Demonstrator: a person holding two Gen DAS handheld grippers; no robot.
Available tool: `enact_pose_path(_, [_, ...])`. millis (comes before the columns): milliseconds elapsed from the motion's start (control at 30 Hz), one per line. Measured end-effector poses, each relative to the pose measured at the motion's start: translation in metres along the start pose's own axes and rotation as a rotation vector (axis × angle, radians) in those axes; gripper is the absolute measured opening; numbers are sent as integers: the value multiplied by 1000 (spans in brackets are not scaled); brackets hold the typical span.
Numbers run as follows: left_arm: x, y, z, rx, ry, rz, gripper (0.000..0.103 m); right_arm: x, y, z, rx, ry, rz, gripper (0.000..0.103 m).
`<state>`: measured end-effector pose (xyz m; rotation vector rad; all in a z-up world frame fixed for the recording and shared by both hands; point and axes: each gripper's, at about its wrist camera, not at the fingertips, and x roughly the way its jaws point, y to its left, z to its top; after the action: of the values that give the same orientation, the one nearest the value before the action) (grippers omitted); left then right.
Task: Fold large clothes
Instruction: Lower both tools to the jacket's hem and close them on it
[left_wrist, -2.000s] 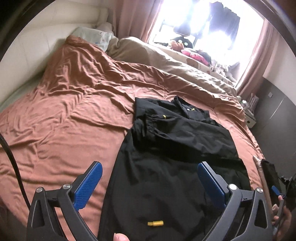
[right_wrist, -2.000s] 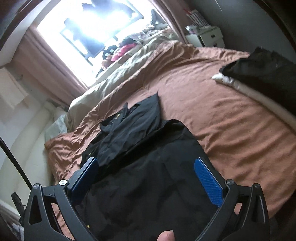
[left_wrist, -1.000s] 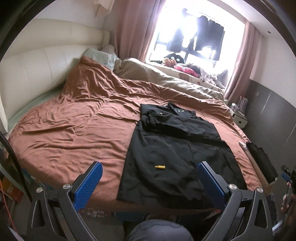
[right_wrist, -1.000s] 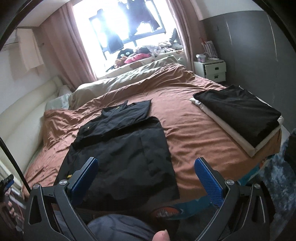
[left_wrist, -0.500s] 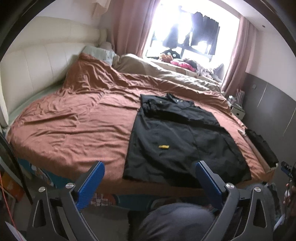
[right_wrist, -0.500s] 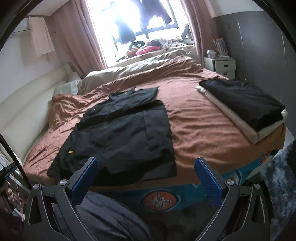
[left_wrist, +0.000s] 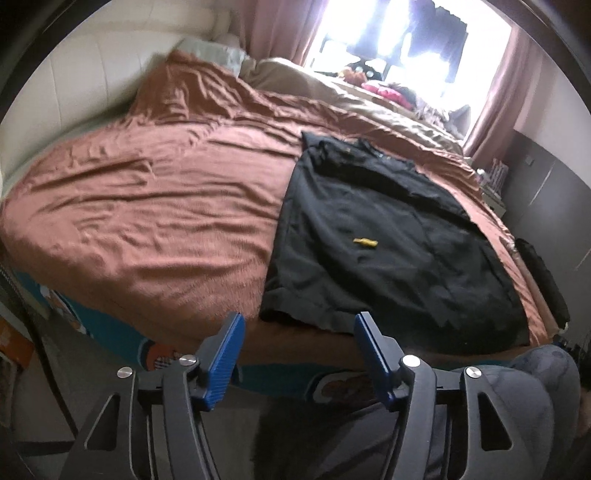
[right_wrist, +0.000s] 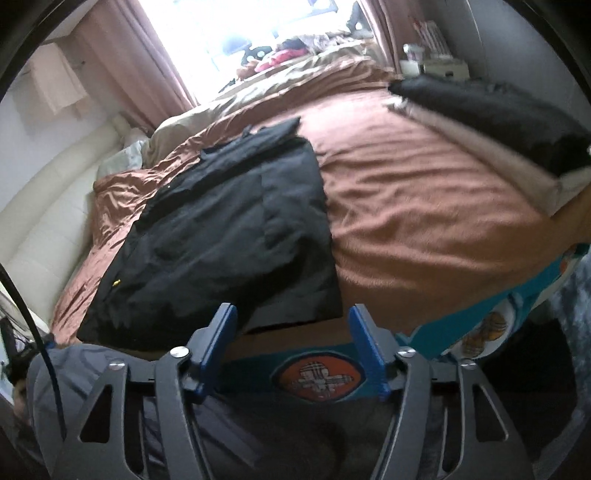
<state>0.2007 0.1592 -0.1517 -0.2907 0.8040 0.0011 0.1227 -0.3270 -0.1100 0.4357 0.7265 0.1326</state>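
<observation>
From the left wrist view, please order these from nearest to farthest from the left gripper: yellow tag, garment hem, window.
1. The garment hem, just beyond the left gripper.
2. The yellow tag, mid-garment, slightly right.
3. The window, far end, beyond the bed.

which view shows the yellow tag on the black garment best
The left wrist view: the yellow tag lies in plain sight mid-garment. In the right wrist view it is only a tiny yellow speck near the garment's left edge.
</observation>
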Motion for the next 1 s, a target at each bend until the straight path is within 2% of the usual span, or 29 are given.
enact_pose_path(200, [41,5,1,-24,55,-5,62,34,-18,4,50,28,17,57])
enact_pose_path(333, [64,8,7,-37,91,-13,52,52,-29,6,85,38,51,57])
enact_pose_path(533, [91,19,13,-81,124,-10,51,70,-40,-2,150,50,105,53])
enact_pose_path(733, [95,27,16,-93,117,-17,51,69,-50,-19,251,41,294,49])
enact_pose_path(867, [93,38,16,-172,120,-80,51,65,-50,-20,296,-18,383,49])
enact_pose_path(1000, [92,48,13,-265,126,-183,51,66,-48,-16,307,-42,377,49])
